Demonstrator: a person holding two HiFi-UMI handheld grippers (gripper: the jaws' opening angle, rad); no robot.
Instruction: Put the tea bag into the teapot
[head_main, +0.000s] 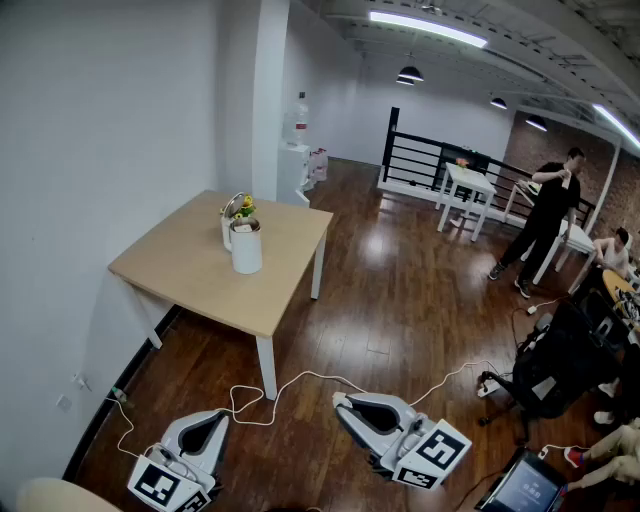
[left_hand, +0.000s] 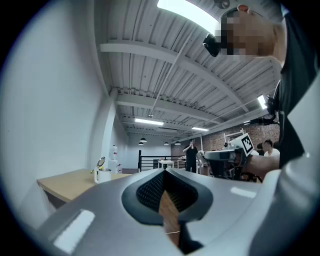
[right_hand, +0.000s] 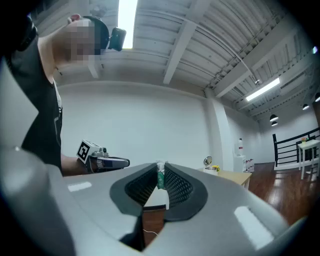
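Pale tabletop standing far left, carrying the lid-open teapot; right tool pinching the tea bag, holding it ready for the walk over; left tool pressed together, empty, hanging low.

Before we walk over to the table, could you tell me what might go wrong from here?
The tea bag sits only at the jaw tips of the right gripper, so it may slip out. The white cable lies across the floor before the table and could trip you.
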